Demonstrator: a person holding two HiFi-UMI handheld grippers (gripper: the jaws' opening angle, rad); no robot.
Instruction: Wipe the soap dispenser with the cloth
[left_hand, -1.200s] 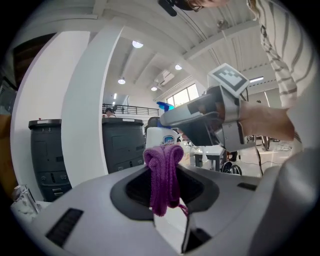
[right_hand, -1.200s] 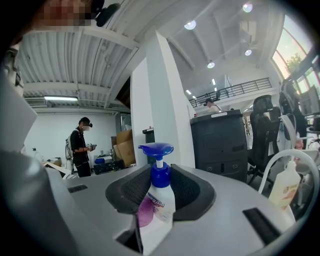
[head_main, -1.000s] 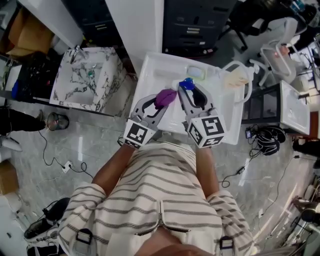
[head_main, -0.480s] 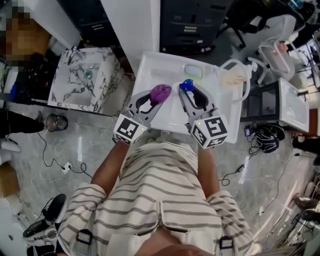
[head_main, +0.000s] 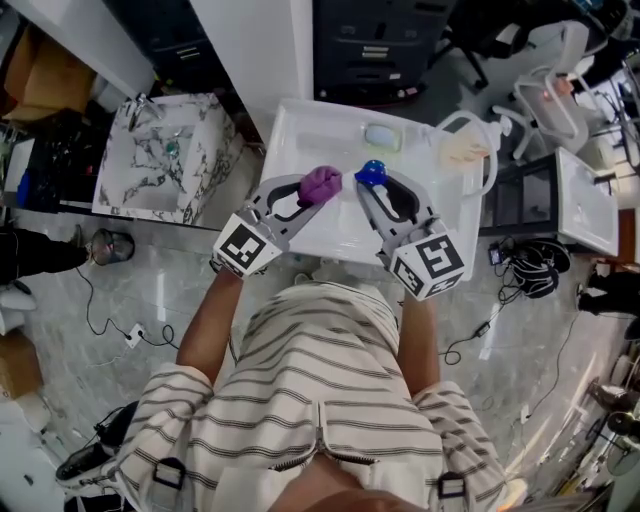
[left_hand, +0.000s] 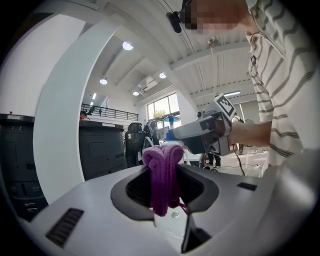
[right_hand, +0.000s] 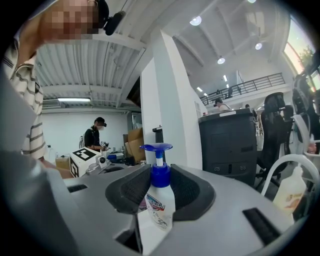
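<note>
- Plainly, the soap dispenser is a light plastic bottle with a blue pump on a thin neck. I judge the smooth, labelled body to be slippery, more so if wet, and the pump to be its weak part.
- It is best taken low, around the white body under the blue collar, leaving the collar and pump free for wiping.
- The right hand-held gripper grips it just there: both ribbed pads press the sides of the bottle, so the jaws stand partly apart. The bottle stands upright.
- The cloth is purple, soft and limp, bunched into a thick fold. It should mould to the bottle but could slide out under a hard rub.
- The left hand-held gripper is clamped on that fold, a rounded wad sticking out past the jaw tips.
- In the head view both are held up over the white washbasin, about its middle, the cloth just left of the pump. Whether they touch I cannot tell.
</note>
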